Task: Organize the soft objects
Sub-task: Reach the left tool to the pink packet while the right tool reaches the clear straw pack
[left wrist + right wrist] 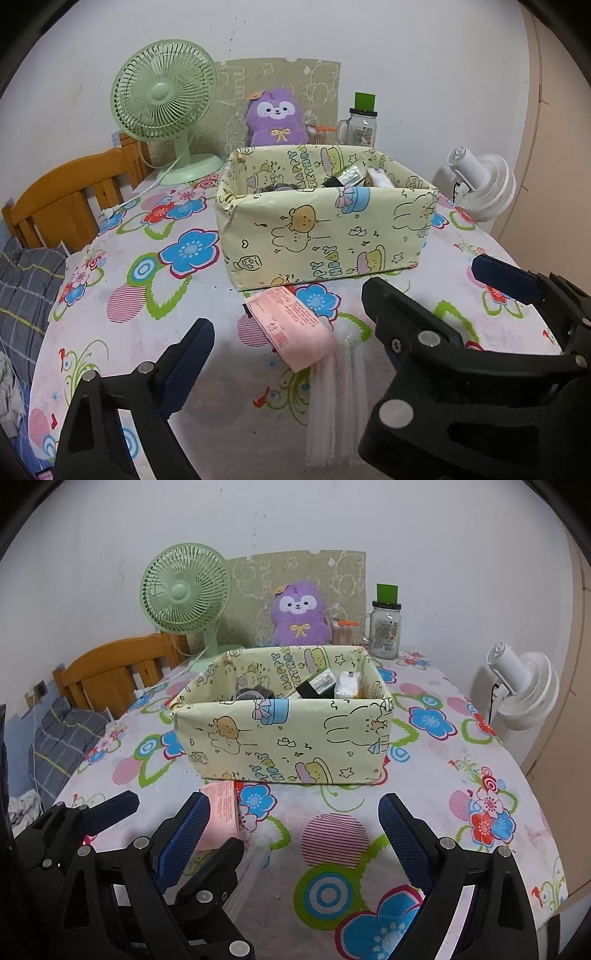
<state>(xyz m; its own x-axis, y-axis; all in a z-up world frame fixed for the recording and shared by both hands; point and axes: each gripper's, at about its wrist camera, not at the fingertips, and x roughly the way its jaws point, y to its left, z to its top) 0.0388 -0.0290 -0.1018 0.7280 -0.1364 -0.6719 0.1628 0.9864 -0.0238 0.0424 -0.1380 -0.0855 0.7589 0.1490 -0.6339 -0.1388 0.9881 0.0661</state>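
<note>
Pre-grasp: pink pack (pixel 291 326) lies before box (pixel 325 236).
Left gripper (pixel 291 332) and right gripper (pixel 295 834) both apart, empty; next, probably close left on pack.

A pale yellow cartoon-print box (pixel 284 734) sits beyond the grippers on a flowered tablecloth (pixel 443 775), with a purple plush toy (pixel 300 614) and mint-green fan (pixel 184 590) behind.
</note>
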